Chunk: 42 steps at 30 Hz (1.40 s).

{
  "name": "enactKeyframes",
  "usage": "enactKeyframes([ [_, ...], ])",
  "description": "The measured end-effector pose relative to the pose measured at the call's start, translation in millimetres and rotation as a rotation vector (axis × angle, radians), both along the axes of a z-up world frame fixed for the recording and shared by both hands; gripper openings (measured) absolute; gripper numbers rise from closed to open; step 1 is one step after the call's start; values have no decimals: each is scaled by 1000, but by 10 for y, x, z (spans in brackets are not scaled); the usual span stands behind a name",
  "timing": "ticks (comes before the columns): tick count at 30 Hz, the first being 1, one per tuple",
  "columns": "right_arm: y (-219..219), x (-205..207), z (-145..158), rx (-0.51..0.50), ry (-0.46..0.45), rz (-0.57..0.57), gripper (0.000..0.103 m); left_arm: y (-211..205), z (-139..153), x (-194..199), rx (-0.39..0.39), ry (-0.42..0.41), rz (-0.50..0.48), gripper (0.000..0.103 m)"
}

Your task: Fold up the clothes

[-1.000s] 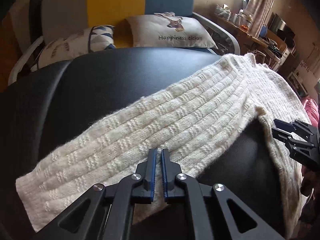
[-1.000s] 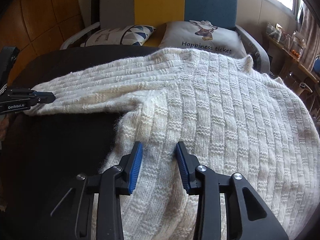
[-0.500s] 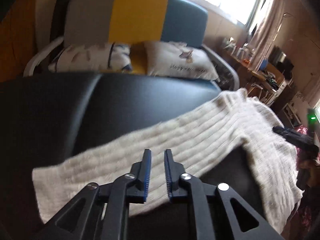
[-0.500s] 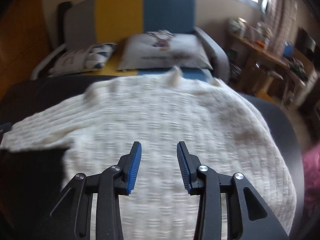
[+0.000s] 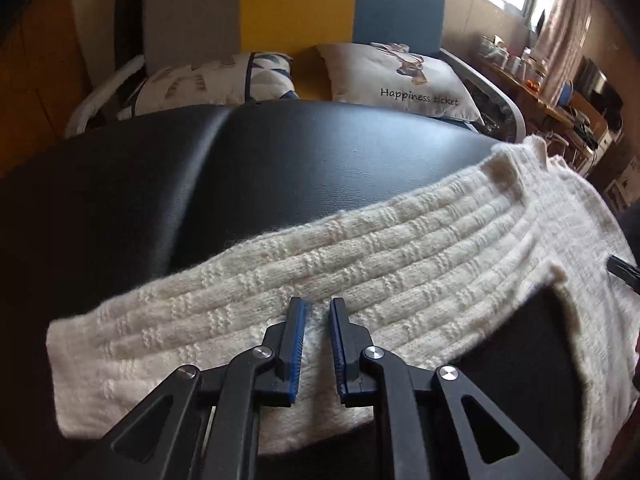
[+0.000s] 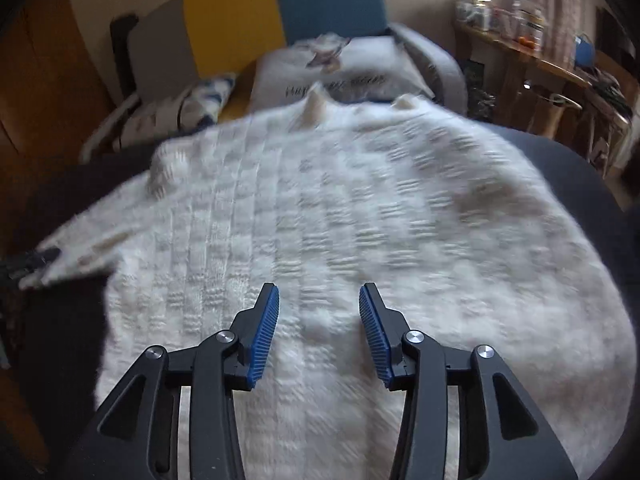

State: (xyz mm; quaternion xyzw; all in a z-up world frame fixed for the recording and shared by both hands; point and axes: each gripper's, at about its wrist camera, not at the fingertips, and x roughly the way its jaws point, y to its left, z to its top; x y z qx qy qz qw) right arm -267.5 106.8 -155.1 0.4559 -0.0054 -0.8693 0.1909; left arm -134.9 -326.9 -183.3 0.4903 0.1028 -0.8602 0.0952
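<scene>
On the black counter (image 5: 320, 160) the cream sweater (image 6: 360, 220) lies flat, its sleeve (image 5: 280, 280) stretched leftward under the narrowly parted, empty left tool (image 5: 317, 308), while the right tool (image 6: 319, 294), opening and empty, hovers over the body; grip the sleeve's edge squarely before folding inward.

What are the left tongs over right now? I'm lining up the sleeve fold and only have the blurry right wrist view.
Observer: The left tongs are over the sweater's outstretched sleeve, around mid-length, with a narrow gap and nothing pinched.
Operator: Does the sleeve lie flat?
Observer: Yes, it lies straight across the black padded surface, with its cuff end toward the left of that view.
Operator: Anything behind the surface I can't read?
Observer: A cushion printed "Happiness ticket", sharp in the left view. Your right tongs are opening over the sweater body, with nothing gripped.
</scene>
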Motion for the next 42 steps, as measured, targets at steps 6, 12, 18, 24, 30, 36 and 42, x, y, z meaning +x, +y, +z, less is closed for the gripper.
enactKeyframes([
  [6, 1016, 613, 540, -119, 29, -191, 47, 687, 363, 258, 129, 78, -201, 12],
  [12, 1349, 1531, 525, -64, -25, -233, 47, 1758, 328, 548, 461, 17, -483, 20],
  [18, 1087, 2106, 415, -29, -17, -179, 52, 2103, -108, 648, 630, -153, -445, 25],
  [24, 959, 2354, 396, -43, -2, -147, 52, 2019, -267, 825, 740, -181, -329, 27],
  [30, 927, 2458, 352, -75, 3, -166, 52, 2218, -281, 719, 756, -164, -308, 27],
  [36, 914, 2527, 324, -16, 17, -197, 52, 2385, -210, 767, 607, -108, -300, 6],
  [42, 1237, 2611, 347, -58, 59, -358, 52, 2237, 412, 936, 573, 98, -339, 4],
])
